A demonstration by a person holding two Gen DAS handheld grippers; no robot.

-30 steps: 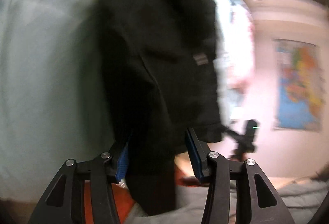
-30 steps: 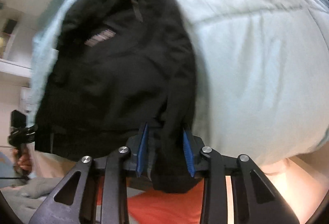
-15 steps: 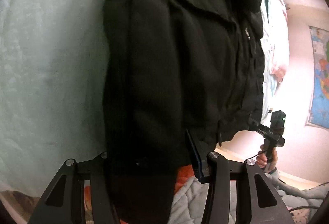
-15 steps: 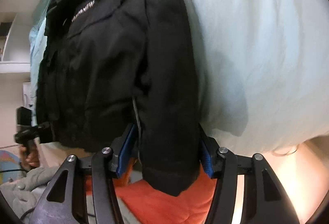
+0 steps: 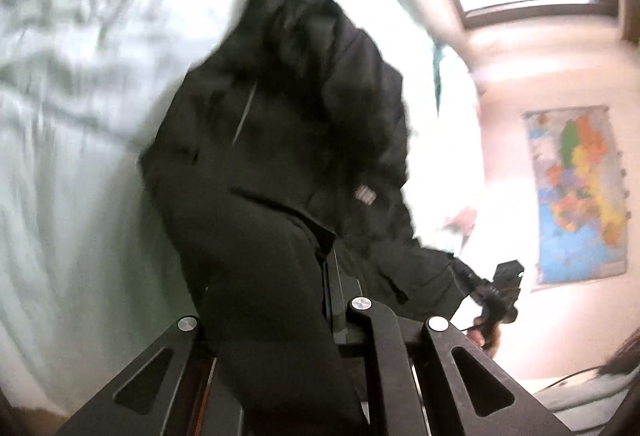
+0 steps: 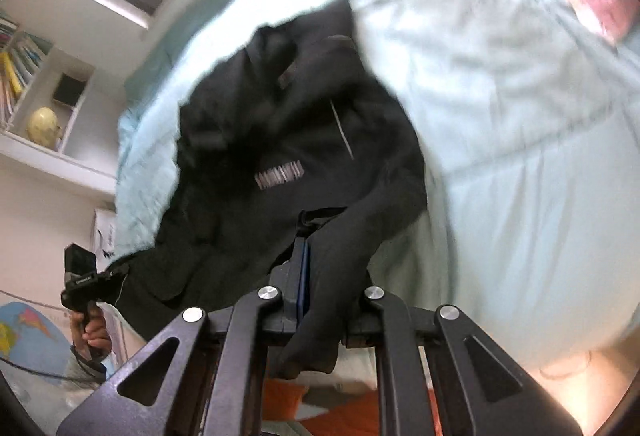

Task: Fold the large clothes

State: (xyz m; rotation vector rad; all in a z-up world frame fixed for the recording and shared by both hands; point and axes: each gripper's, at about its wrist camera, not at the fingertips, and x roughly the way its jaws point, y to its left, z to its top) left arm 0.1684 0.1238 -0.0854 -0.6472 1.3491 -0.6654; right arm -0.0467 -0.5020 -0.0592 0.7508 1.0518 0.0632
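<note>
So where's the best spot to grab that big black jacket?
At the sleeve ends, one per gripper, coming from the near edge of the bed. The black jacket hangs from both cuffs now: left gripper and right gripper each pinch one.

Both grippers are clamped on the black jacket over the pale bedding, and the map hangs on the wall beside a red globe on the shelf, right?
Not quite: in the right wrist view the globe on the shelf is pale yellow, not red. The rest holds.

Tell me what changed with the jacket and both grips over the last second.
The black jacket went from spread flat on the pale bedding to bunched and lifted. Left gripper and right gripper closed tighter on the fabric. Both still hold it.
</note>
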